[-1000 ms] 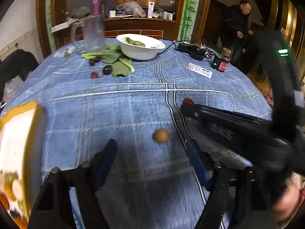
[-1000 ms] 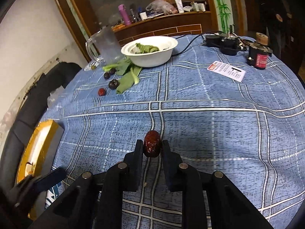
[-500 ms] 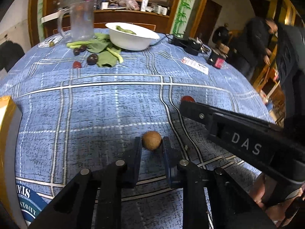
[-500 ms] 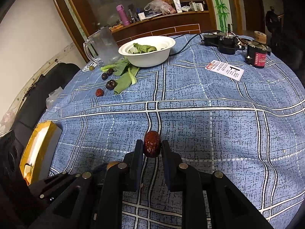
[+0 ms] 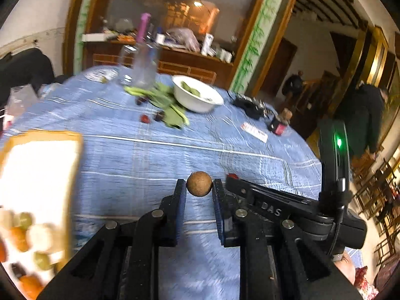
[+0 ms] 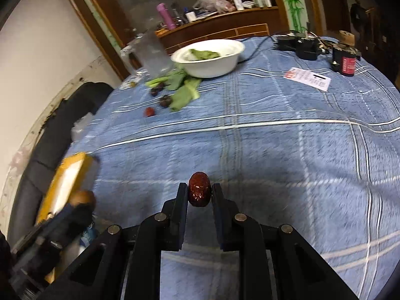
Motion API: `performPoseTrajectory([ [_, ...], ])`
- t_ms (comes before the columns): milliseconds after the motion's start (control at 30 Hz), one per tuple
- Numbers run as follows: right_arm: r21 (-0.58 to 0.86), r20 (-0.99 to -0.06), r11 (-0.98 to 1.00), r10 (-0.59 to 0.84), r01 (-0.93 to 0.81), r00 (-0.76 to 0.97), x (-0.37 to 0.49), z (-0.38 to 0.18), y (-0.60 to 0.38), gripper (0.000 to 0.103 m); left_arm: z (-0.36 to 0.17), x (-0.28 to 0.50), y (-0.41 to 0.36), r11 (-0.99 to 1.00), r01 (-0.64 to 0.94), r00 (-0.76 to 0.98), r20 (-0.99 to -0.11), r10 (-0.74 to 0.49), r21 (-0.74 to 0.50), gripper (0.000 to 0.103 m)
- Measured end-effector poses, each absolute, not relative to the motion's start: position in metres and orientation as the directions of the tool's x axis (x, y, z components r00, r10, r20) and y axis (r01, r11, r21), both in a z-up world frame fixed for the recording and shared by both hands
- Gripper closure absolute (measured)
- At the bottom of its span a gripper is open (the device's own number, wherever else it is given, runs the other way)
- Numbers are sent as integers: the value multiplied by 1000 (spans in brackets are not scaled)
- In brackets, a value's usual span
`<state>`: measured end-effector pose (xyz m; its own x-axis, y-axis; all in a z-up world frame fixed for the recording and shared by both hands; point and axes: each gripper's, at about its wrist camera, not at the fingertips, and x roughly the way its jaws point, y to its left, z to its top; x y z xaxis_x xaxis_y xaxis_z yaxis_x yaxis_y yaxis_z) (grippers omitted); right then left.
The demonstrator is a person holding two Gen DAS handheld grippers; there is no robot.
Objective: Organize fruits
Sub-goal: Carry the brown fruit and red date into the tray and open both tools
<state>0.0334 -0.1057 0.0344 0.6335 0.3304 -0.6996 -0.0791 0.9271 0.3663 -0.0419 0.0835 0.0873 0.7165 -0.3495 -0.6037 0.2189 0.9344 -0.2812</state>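
Left wrist view: left gripper [image 5: 199,192] has its two black fingers closed on a small round tan-brown fruit [image 5: 199,183], pinched at the fingertips and held above the blue plaid tablecloth [image 5: 155,160]. At left lies a yellow-rimmed white tray [image 5: 37,165], blurred, with orange, pale green and white fruit pieces [image 5: 27,235] gathered at its near end. Just right of the left gripper, the black body of the right gripper [image 5: 280,207] crosses the frame, a bit of red showing at its tip. Far side of table: white bowl with green leaves [image 5: 197,96], loose green leafy vegetables [image 5: 167,105], several small dark and red fruits [image 5: 150,117], clear plastic jug [image 5: 142,70]. Right wrist view: right gripper [image 6: 199,192] is clamped on a wrinkled dark red oval date [image 6: 199,188], clear of the cloth. Lower left, the left gripper appears blurred, its brown fruit next to the yellow tray. White bowl, greens, small dark fruits, a white paper card [image 6: 307,78] and a red-and-black canister [image 6: 346,61] sit at the far side.
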Motion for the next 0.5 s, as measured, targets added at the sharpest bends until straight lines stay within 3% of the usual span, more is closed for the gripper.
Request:
performPoseTrajectory([
  [100,364,-684,922,362,-134,634,16,51,-83,83,102,-60,126,950,150,754,-590,-289,-274,83],
  [367,356,-644,877,480,-321,595,-11,87,4,82,99,-93,250,958,-222,788,-612,68,-180,82],
  [500,307,-664,866,492,-396,562,-17,85,56,82,86,-101,285,934,-297,759,-643,105,-199,82],
])
